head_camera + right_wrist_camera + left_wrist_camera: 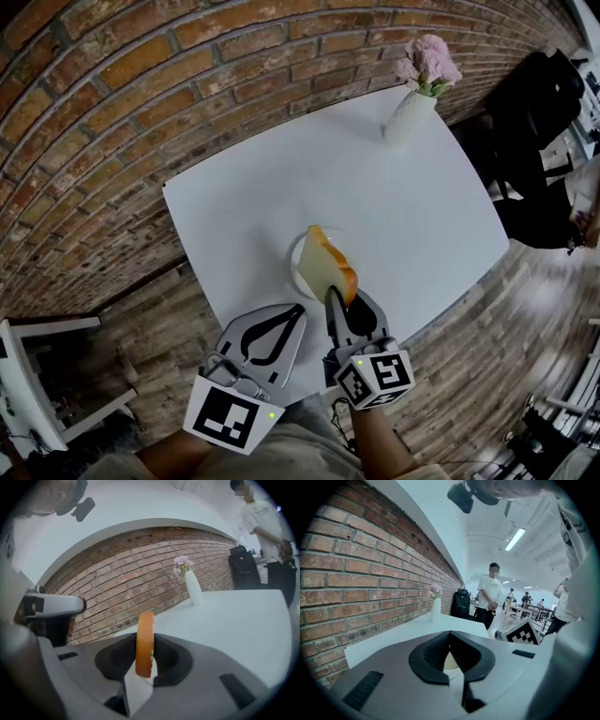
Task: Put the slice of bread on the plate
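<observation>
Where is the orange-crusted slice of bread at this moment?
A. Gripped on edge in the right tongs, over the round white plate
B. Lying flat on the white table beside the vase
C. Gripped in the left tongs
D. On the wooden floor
A: the orange-crusted slice of bread stands on edge between the jaws of the right tongs, over the round white plate. The left tongs are shut with nothing in them.

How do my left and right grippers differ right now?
Load: the right gripper is shut on the slice of bread, held on edge; the left gripper has its jaws together with nothing between them.
Position: the right gripper reaches the plate, with the bread over it; the left gripper stops short of the plate, to its left.
Shared: both sit side by side at the table's near edge.
</observation>
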`<state>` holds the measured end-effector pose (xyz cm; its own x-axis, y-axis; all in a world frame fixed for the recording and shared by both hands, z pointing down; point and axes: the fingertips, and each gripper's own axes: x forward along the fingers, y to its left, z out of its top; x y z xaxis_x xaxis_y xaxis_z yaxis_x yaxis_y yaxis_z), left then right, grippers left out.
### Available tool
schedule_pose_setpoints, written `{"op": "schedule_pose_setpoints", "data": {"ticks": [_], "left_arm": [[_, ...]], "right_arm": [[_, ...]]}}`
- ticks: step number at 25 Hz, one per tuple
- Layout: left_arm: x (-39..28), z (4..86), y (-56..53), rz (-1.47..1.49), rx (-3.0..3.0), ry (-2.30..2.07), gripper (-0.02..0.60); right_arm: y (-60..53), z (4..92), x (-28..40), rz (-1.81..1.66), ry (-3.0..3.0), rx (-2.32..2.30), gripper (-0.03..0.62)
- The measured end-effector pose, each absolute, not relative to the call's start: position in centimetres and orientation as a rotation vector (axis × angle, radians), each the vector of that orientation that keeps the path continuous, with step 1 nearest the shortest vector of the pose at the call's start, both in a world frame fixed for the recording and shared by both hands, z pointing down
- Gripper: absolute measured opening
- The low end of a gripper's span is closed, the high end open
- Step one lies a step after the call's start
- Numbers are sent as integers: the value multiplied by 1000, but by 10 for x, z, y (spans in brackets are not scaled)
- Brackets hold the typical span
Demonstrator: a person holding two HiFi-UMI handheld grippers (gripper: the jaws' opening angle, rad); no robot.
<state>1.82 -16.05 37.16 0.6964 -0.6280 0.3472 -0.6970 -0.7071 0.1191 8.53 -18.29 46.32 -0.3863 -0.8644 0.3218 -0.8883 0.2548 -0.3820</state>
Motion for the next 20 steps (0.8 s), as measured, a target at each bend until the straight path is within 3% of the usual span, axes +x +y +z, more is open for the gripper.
{"op": "schedule_pose_setpoints", "data": {"ticks": [20], "left_arm": [[16,374,-163,429,2672,-1059,9]], "right_arm": [[-189,484,90,993,-2447,1744,94]]}}
